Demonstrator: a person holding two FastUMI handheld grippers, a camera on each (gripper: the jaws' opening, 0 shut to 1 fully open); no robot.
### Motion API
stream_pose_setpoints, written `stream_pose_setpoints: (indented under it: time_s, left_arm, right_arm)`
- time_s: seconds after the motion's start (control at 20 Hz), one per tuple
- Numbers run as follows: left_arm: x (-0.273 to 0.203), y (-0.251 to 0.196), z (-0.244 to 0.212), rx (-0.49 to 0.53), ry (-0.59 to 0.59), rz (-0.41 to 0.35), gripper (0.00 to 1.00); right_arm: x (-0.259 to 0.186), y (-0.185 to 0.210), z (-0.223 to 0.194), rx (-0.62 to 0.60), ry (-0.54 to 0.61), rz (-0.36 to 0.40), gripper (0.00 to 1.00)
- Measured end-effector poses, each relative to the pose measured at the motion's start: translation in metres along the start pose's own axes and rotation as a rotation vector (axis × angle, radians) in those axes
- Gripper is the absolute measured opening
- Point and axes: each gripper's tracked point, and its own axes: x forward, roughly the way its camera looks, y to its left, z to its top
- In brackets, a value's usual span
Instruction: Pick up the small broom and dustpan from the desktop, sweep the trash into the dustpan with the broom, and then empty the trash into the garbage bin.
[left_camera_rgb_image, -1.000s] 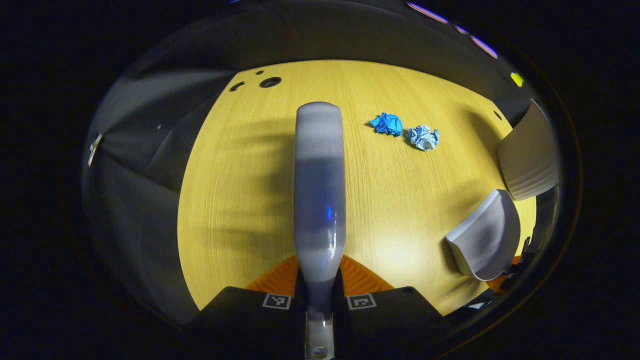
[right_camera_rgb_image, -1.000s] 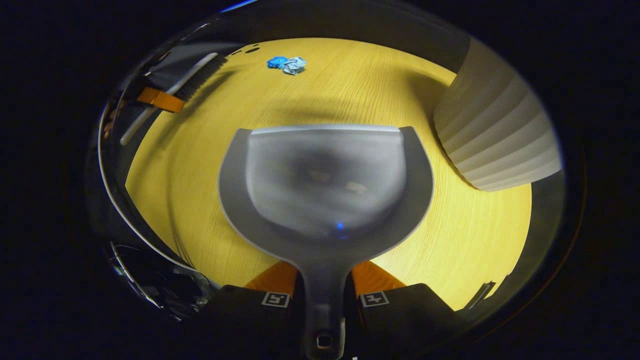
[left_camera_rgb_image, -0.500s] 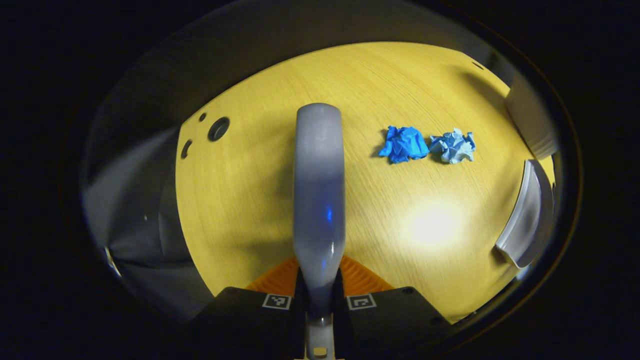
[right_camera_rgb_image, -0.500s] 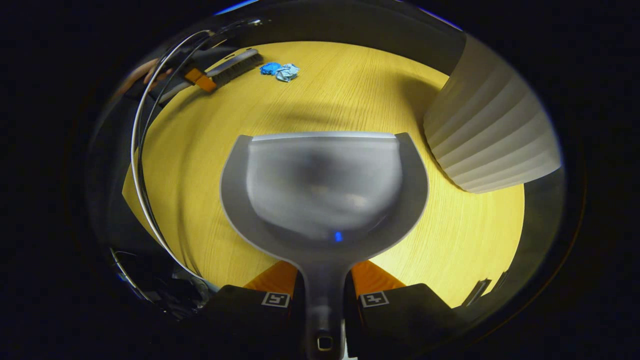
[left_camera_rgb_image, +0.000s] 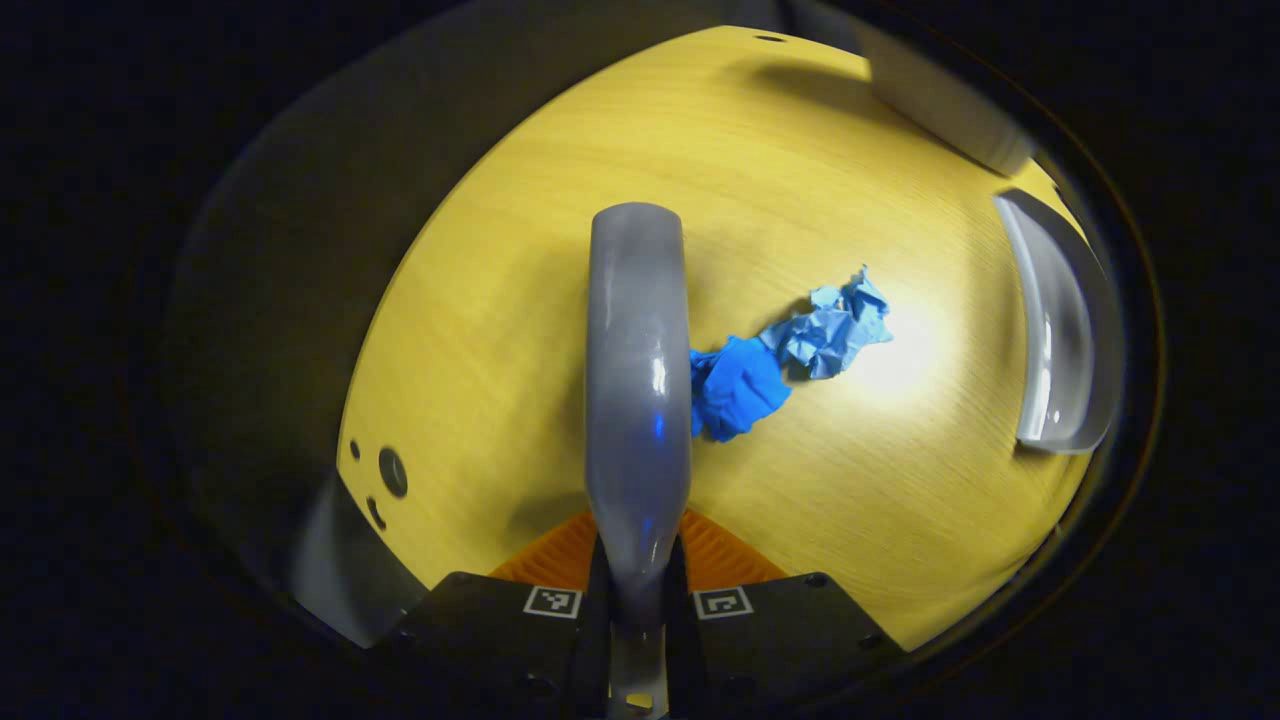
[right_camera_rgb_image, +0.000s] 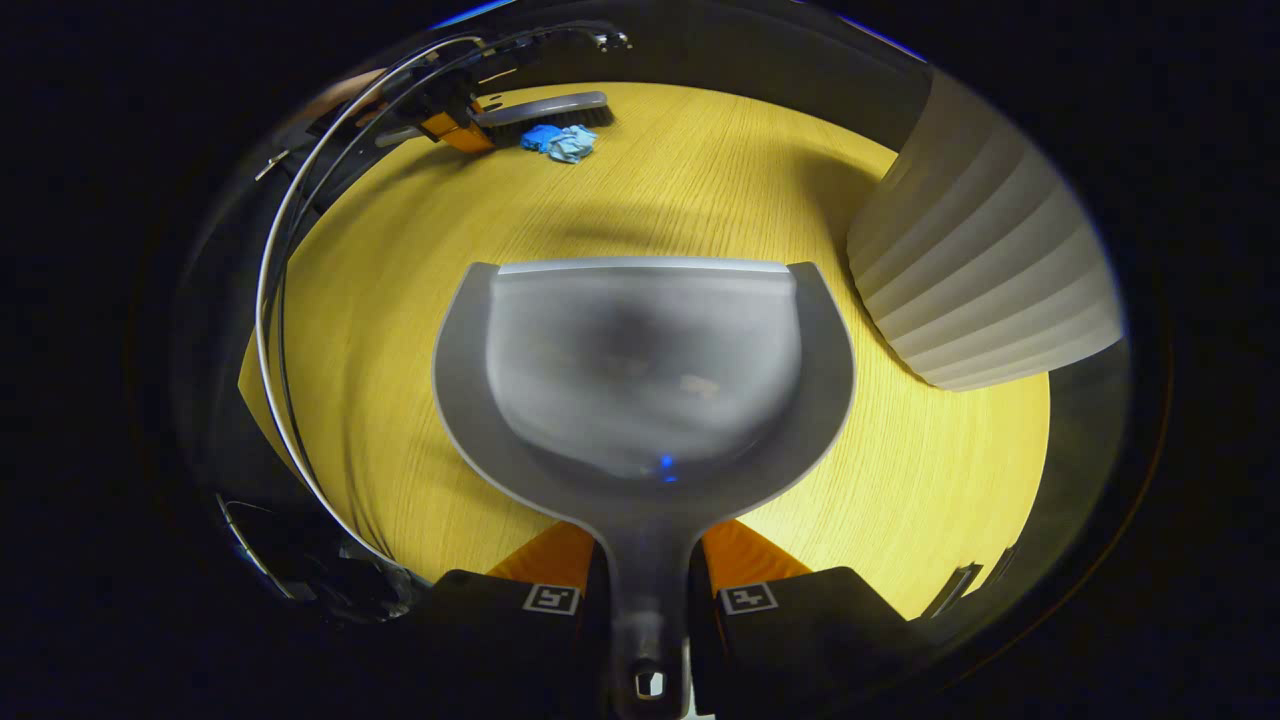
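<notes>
Now | L gripper (left_camera_rgb_image: 637, 560) grips broom (left_camera_rgb_image: 637, 350) | beside trash (left_camera_rgb_image: 785, 360)

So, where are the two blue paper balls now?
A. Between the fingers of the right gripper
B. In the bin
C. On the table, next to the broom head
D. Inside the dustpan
C: in the left gripper view the paper balls lie on the table right beside the broom, and in the right gripper view the dustpan is far from them.
</notes>
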Motion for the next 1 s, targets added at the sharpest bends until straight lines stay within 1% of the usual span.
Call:
stream_pose_setpoints:
  time_s: [0.05, 0.1, 0.2, 0.35, 0.4, 0.5, 0.55, 0.6, 0.65, 0.8, 0.9, 0.95, 1.0]
  left_arm:
    - [-0.001, -0.014, 0.005, 0.029, -0.017, -0.029, 0.28]
    - [-0.002, -0.029, 0.012, 0.045, -0.034, -0.058, 0.26]
    - [-0.002, -0.061, 0.022, 0.075, -0.068, -0.109, 0.26]
    - [-0.009, -0.086, 0.029, 0.174, -0.107, -0.163, 0.27]
    - [-0.013, -0.107, 0.025, 0.186, -0.107, -0.213, 0.27]
    - [-0.024, -0.142, 0.027, 0.167, -0.119, -0.293, 0.27]
    - [-0.031, -0.162, 0.027, 0.161, -0.133, -0.323, 0.29]
    - [-0.038, -0.175, 0.025, 0.158, -0.138, -0.348, 0.27]
    - [-0.042, -0.190, 0.023, 0.147, -0.143, -0.374, 0.27]
    - [-0.068, -0.227, 0.015, 0.097, -0.152, -0.495, 0.27]
    - [-0.078, -0.240, 0.011, 0.075, -0.166, -0.521, 0.27]
    - [-0.080, -0.243, 0.011, 0.034, -0.170, -0.512, 0.29]
    - [-0.081, -0.244, 0.012, -0.026, -0.177, -0.486, 0.27]
  right_arm:
    - [0.002, -0.001, -0.003, -0.010, -0.003, -0.002, 0.36]
    - [0.003, -0.002, -0.004, -0.015, -0.004, -0.002, 0.36]
    - [0.003, -0.003, -0.004, -0.019, -0.011, 0.000, 0.36]
    - [0.005, -0.006, 0.000, -0.057, -0.054, -0.010, 0.36]
    - [0.006, -0.005, -0.002, -0.075, -0.057, -0.016, 0.36]
    - [0.006, -0.008, -0.005, -0.089, -0.063, -0.016, 0.36]
    - [0.006, -0.009, -0.006, -0.086, -0.066, -0.015, 0.36]
    - [0.006, -0.011, -0.005, -0.083, -0.075, -0.014, 0.36]
    - [0.008, -0.011, -0.005, -0.085, -0.085, -0.013, 0.36]
    - [0.009, -0.013, -0.005, -0.106, -0.099, -0.022, 0.36]
    - [0.007, -0.012, -0.006, -0.107, -0.111, -0.023, 0.36]
    - [0.010, -0.012, -0.005, -0.095, -0.116, -0.020, 0.36]
    - [0.010, -0.011, -0.007, -0.081, -0.118, -0.018, 0.36]
